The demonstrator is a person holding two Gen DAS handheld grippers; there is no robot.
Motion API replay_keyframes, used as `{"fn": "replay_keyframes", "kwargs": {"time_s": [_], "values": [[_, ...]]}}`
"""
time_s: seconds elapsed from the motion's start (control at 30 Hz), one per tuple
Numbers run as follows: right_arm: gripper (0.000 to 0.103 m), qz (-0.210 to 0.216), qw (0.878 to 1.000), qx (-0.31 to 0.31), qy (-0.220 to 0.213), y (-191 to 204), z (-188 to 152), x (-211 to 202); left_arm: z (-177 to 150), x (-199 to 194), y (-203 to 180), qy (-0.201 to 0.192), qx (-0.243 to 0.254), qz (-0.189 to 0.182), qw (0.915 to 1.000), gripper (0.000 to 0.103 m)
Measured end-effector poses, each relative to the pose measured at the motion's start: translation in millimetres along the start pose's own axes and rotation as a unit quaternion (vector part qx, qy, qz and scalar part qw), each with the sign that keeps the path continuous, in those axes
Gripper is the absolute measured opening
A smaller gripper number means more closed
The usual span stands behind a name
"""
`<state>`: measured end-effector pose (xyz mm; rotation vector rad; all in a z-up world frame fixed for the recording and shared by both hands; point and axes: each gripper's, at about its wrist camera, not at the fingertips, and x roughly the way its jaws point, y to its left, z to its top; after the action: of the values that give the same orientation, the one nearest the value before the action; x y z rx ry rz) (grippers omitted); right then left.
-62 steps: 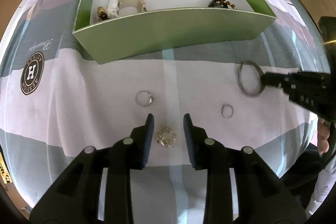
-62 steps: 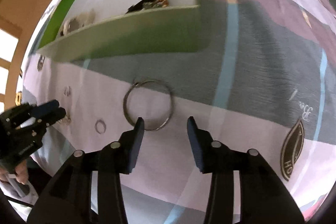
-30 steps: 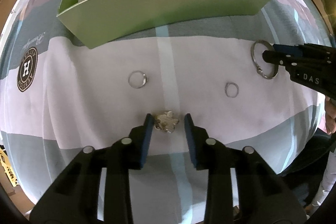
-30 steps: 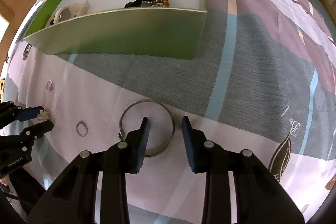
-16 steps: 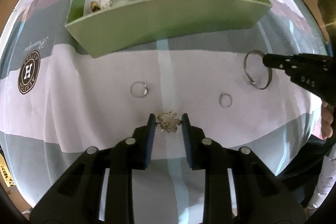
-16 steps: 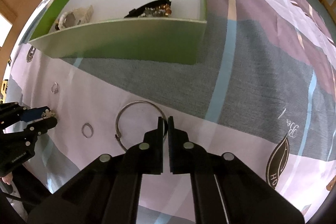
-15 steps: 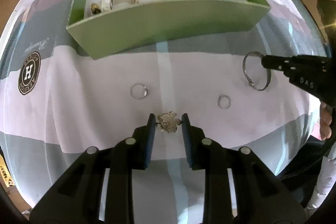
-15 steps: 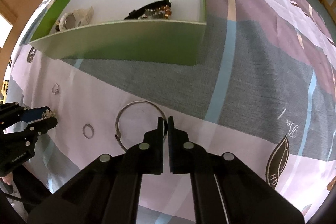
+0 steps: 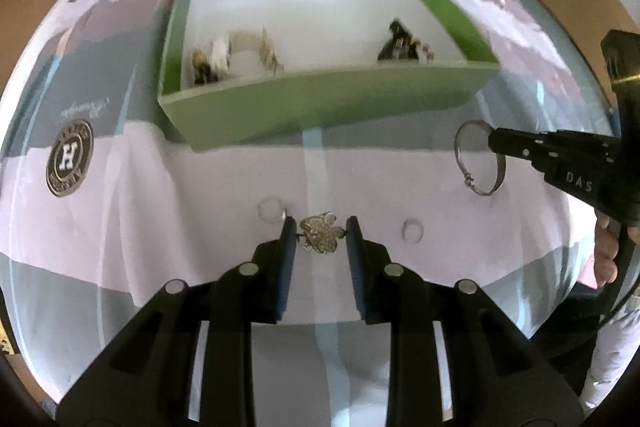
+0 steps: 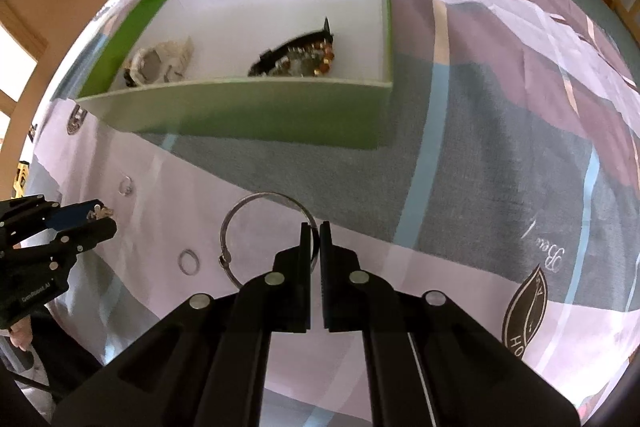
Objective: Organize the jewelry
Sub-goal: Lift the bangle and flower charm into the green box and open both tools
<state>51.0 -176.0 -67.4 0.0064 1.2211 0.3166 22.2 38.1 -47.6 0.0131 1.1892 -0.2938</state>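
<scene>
The left gripper point(image 9: 319, 227) jaws pinch a flower-shaped brooch point(image 9: 321, 233) between them; the right gripper point(image 10: 315, 235) jaws pinch a bangle's point(image 10: 256, 223) rim.

Both pieces gripped and lifted off the bedspread.
The left gripper point(image 9: 319, 231), earlier open around the flower brooch point(image 9: 321, 232), now pinches it at frame centre; the right gripper point(image 10: 315, 239) has snapped closed on the bangle point(image 10: 256, 223), now raised clear.

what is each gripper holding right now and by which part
Left gripper pinches the flower-shaped brooch by its two sides. Right gripper clamps the silver bangle on its band, at the side opposite the clasp.
</scene>
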Motion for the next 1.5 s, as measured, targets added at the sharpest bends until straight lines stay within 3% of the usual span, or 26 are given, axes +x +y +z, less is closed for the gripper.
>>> {"fn": "replay_keyframes", "kwargs": {"time_s": [0.2, 0.67, 0.87, 1.3, 1.5], "values": [[0.004, 0.026, 0.998, -0.010, -0.050, 5, 3, -25, 1, -6, -4, -0.013, 0.013, 0.008, 0.9998, 0.025], [0.004, 0.019, 0.999, -0.023, -0.046, 18, 5, -21, 5, -12, -6, -0.040, 0.006, 0.027, 0.9988, 0.025], [0.004, 0.018, 0.997, -0.039, -0.070, 36, 14, -30, 7, -17, -2, -0.051, 0.000, 0.036, 0.9981, 0.025], [0.004, 0.004, 0.987, -0.066, -0.143, 58, 19, -49, 14, -37, 7, -0.115, -0.018, 0.063, 0.9913, 0.025], [0.004, -0.013, 0.984, -0.064, -0.164, 59, 19, -51, 16, -33, 9, -0.115, -0.021, 0.083, 0.9897, 0.025]]}}
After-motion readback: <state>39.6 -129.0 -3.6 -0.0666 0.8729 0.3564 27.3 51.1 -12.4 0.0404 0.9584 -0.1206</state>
